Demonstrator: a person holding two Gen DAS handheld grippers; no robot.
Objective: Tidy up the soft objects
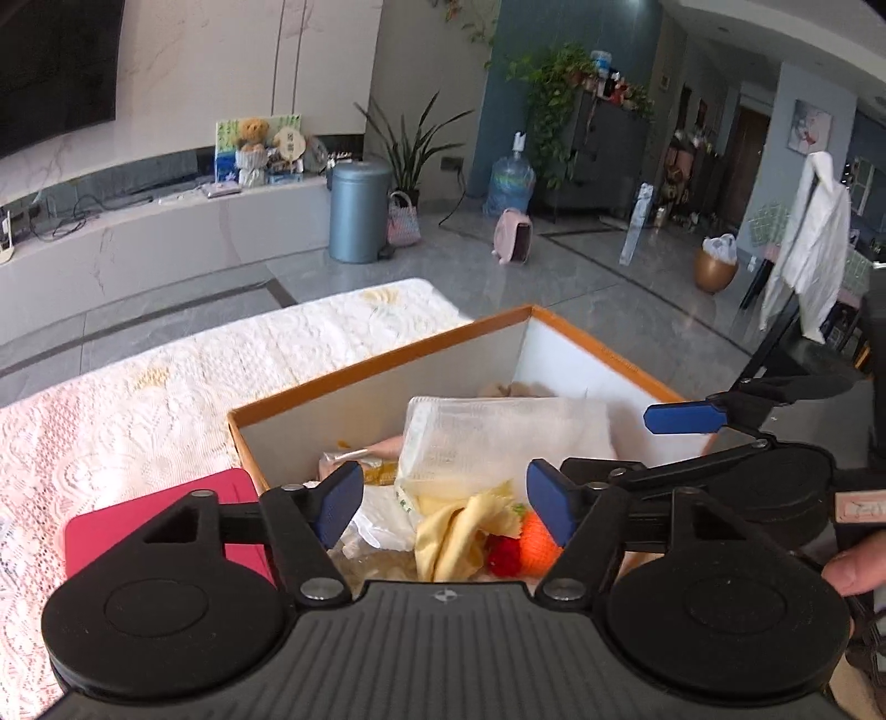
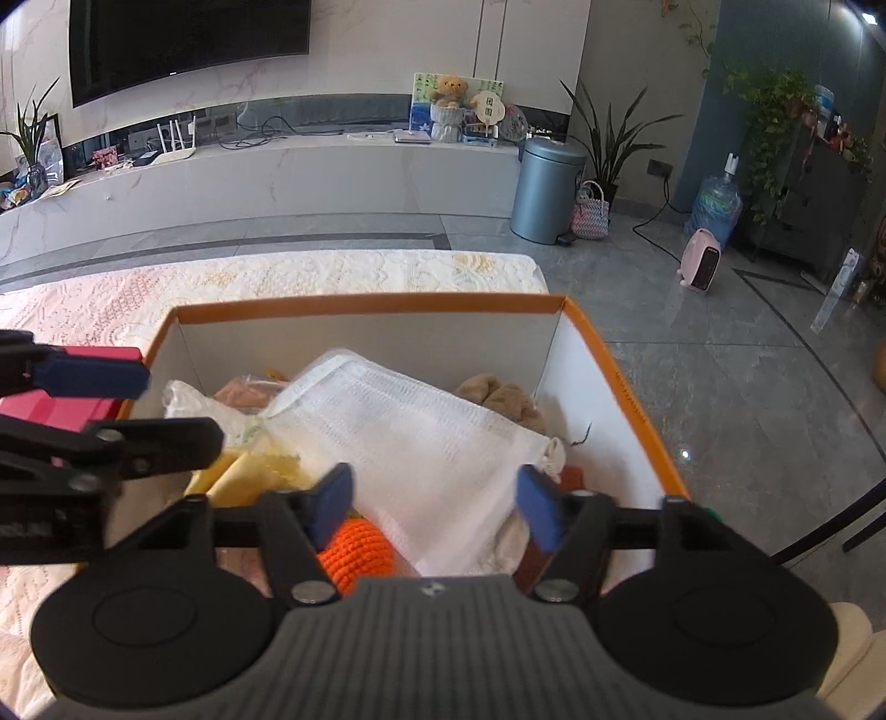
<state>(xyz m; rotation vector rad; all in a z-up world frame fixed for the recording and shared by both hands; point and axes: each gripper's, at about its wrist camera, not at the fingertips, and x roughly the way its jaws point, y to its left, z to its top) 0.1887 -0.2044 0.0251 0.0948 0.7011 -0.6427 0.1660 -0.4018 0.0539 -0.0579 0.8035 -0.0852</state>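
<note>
Home living rm: big wall TV [image 2: 188, 41] above a long marble console [image 2: 266, 177]; teddy bear [image 2: 449, 91] on the console's right end, bin [image 2: 545, 188] just past it, prob. a water jug [image 2: 717, 202] farther right.

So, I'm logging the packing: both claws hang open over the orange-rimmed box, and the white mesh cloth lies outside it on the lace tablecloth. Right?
Not quite. The white mesh cloth lies inside the box, on top of the other soft things, as the right wrist view shows. Both the left claw and the right claw do hang open over it.

Both wrist views look closely down—side by side (left, right)—into one box [image 1: 387, 368].
</note>
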